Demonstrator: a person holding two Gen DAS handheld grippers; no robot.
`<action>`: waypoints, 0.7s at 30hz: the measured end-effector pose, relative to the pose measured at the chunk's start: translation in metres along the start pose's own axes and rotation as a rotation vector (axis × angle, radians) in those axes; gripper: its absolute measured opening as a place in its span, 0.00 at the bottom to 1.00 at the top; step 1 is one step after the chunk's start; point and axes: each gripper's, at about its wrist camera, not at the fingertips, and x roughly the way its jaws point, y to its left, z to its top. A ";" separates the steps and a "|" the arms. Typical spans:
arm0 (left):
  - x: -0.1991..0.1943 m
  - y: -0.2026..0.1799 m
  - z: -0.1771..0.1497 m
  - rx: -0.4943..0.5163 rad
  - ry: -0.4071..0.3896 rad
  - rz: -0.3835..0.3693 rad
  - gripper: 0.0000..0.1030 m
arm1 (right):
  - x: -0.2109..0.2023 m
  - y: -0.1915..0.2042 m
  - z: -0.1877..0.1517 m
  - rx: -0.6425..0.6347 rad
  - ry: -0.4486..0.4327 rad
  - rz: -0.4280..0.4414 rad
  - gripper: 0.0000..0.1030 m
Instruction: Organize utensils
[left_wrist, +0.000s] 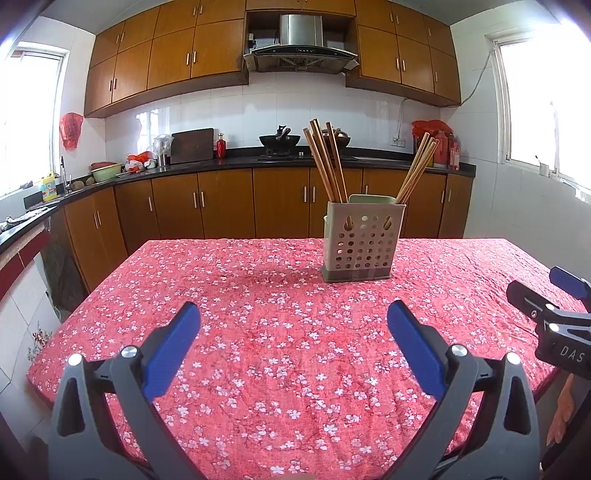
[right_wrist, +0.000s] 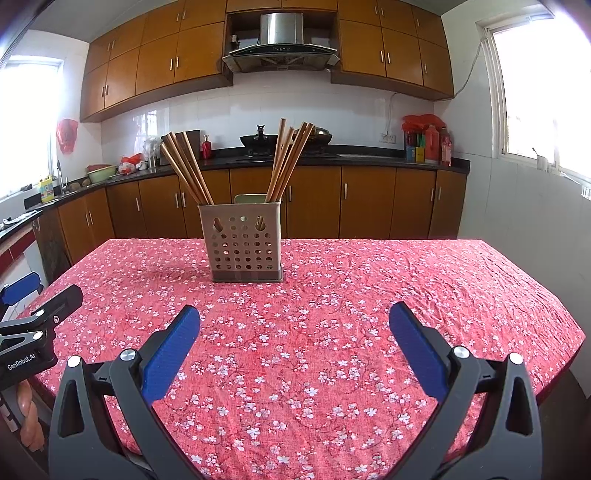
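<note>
Above the floral tablecloth (left_wrist: 280, 332) — both grippers' fingers (left_wrist: 173, 347) (right_wrist: 417, 350) wide, empty — chopsticks (right_wrist: 184, 170) upright in the holder (right_wrist: 243, 247).

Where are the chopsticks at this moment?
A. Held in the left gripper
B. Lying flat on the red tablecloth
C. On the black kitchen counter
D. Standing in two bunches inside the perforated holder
D. The chopsticks lean in two separate bunches, one at each side of the perforated holder on the tablecloth; the left gripper and right gripper are both open and hold nothing.
</note>
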 end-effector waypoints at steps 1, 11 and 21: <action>0.000 0.000 0.000 0.000 0.000 0.000 0.96 | 0.000 0.000 0.000 0.001 0.000 0.000 0.98; 0.001 -0.002 0.001 0.002 0.000 -0.001 0.96 | 0.000 0.000 0.000 0.001 0.001 0.000 0.98; 0.004 0.001 0.001 -0.001 0.009 -0.007 0.96 | 0.002 0.000 -0.001 0.010 0.009 0.000 0.98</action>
